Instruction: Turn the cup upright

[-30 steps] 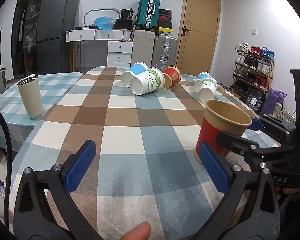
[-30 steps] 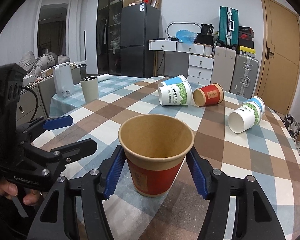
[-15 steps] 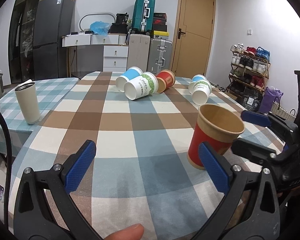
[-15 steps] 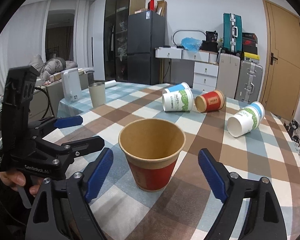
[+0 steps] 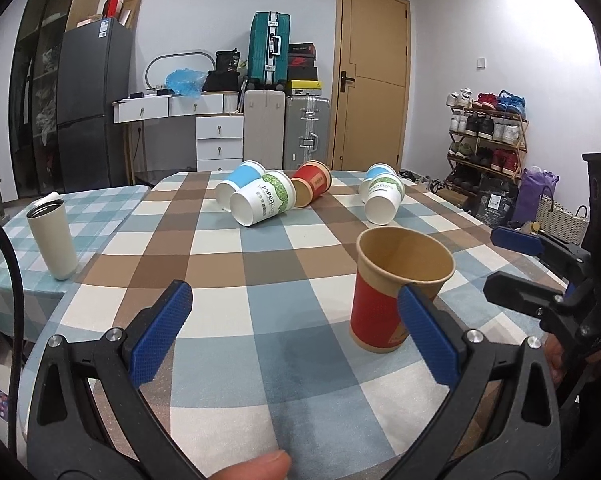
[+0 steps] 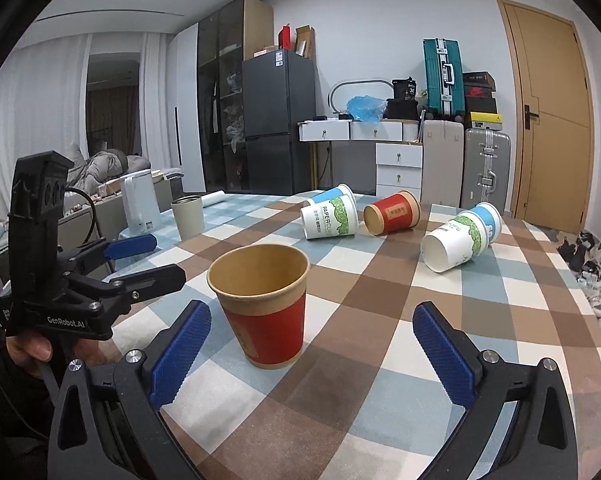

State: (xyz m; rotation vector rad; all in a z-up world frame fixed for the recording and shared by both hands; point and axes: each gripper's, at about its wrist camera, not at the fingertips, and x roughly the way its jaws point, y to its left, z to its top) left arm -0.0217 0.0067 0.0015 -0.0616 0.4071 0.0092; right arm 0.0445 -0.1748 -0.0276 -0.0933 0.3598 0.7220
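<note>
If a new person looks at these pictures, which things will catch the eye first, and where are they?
First comes the red cup, standing upright near the front of the checked table, between the wide-open blue fingers of the right gripper. Behind it, five paper cups lie on their sides toward the far edge. The left gripper, also open, holds nothing.

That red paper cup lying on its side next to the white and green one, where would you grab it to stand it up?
Grip the red paper cup across its ribbed red wall near mid-length, one finger on each side. It lies with its open mouth toward the camera and the white and green cup close on its left, so I would bring the right hand-held gripper down from above, which probably avoids nudging the neighbour.
</note>
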